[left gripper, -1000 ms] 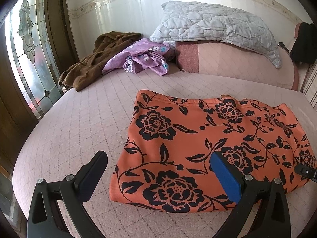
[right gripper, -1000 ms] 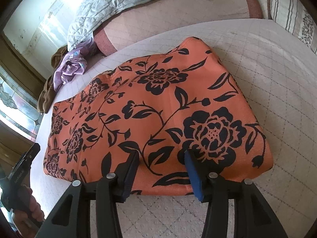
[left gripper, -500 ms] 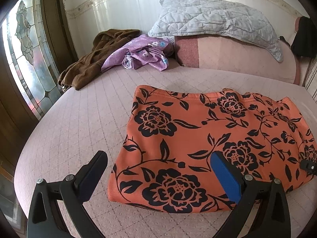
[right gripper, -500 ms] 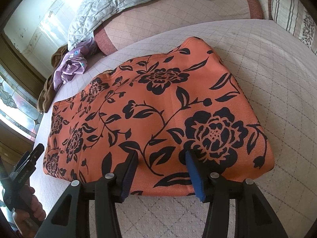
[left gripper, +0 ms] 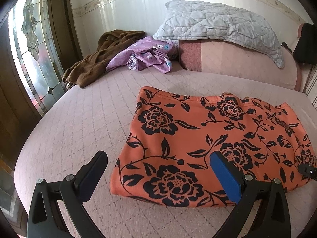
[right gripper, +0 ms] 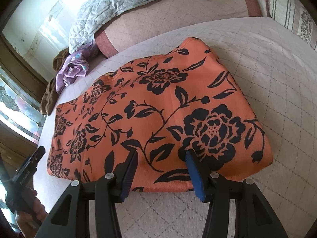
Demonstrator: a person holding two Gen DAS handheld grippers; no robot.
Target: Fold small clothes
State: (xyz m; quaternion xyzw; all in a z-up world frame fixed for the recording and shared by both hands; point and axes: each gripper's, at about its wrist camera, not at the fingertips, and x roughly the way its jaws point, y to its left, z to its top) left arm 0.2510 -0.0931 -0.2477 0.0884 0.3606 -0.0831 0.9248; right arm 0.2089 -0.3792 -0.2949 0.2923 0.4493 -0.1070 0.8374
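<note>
Hovering over the near hem of the orange floral garment (right gripper: 158,107), which lies flat and partly folded on the bed (left gripper: 79,119), the right hand-held gripper (right gripper: 161,162) is half-spread, empty; the left hand-held gripper (left gripper: 158,170) gapes wide, released. Next likely calls for pinching the near corners and folding across. No containers appear.
</note>
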